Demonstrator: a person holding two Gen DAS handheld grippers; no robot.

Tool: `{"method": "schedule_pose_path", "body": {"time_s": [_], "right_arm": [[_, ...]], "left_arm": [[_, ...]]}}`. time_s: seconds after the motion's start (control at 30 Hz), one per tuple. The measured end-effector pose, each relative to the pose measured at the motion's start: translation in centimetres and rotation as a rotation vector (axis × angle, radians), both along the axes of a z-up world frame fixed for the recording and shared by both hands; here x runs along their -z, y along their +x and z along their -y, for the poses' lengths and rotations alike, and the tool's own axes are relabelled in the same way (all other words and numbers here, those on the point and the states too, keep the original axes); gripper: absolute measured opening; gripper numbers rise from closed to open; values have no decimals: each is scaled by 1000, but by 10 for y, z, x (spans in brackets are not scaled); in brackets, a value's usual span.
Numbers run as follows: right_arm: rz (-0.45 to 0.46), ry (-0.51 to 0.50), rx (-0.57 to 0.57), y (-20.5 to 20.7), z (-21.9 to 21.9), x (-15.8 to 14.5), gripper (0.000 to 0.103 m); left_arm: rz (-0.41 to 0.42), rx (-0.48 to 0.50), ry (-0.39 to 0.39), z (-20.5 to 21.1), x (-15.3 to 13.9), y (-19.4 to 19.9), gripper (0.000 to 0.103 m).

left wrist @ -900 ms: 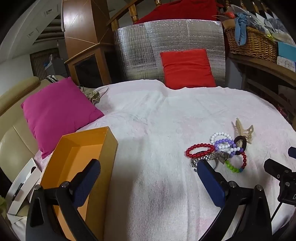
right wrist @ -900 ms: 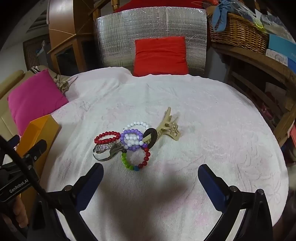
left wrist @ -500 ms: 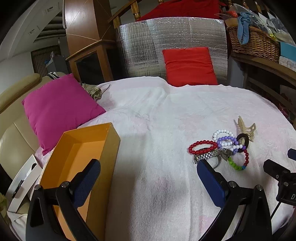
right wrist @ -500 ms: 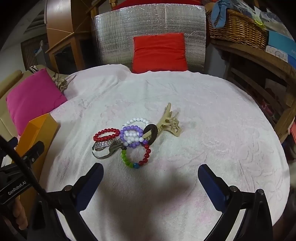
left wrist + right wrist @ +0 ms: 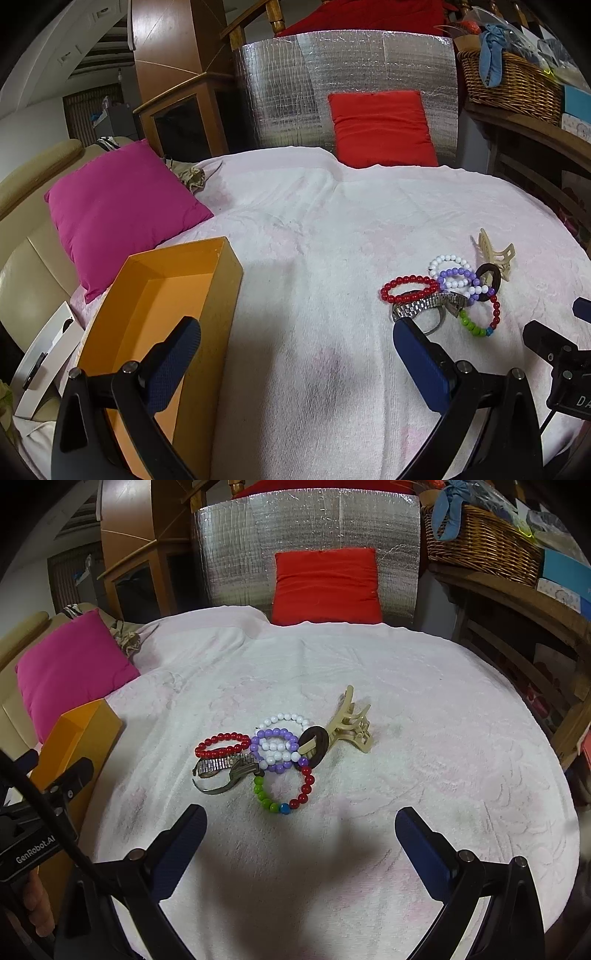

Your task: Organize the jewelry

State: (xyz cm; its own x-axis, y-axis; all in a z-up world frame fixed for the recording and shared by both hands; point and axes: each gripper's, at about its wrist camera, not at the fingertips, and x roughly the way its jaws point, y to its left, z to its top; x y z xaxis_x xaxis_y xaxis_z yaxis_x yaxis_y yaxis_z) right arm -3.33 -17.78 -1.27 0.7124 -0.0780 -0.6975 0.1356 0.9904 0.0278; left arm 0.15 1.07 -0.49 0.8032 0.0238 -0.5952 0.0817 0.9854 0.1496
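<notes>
Both tools stand spread wide with nothing between their blue pads. The left tool (image 5: 295, 363) hovers low in its frame over the white towel (image 5: 314, 240) that covers the table, its left finger (image 5: 173, 365) above the open orange box (image 5: 155, 295) and its right finger (image 5: 421, 358) just below the jewelry. The box sits at the lower left of the left wrist view, and its inside shows nothing but bare orange walls and floor. A pink cushion (image 5: 118, 206) lies beyond it, at the left edge of the towel.

The right tool (image 5: 299, 845) hangs at the bottom of its frame, with the jewelry heap just above the gap between its fingers. In that heap, near the centre of the right wrist view, a red bead bracelet (image 5: 221, 745) lies leftmost, touching a metal watch (image 5: 225, 768) below it. A purple bead bracelet (image 5: 275, 749) and a white bead bracelet (image 5: 284, 738) overlap each other in the middle. A bracelet of green and red beads (image 5: 284, 790) lies nearest the tool. A dark brown ring (image 5: 314, 746) leans on the bead pile, and a beige hair claw (image 5: 351, 727) lies to its right, touching it.

At the left edge of the right wrist view part of the left tool's body and a hand (image 5: 35, 904) are seen. A red cushion (image 5: 327, 585) leans against a silver foil panel (image 5: 306, 535) at the top, and a wicker basket (image 5: 480, 542) stands on a shelf at the upper right.
</notes>
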Motion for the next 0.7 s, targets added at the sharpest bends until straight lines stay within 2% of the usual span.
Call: {"method": "schedule_pose_path", "body": {"time_s": [0.7], "right_arm": [[2,9,-6,-1,1,0,103]], "left_arm": [[5,4,7,2,0,0,103]]}}
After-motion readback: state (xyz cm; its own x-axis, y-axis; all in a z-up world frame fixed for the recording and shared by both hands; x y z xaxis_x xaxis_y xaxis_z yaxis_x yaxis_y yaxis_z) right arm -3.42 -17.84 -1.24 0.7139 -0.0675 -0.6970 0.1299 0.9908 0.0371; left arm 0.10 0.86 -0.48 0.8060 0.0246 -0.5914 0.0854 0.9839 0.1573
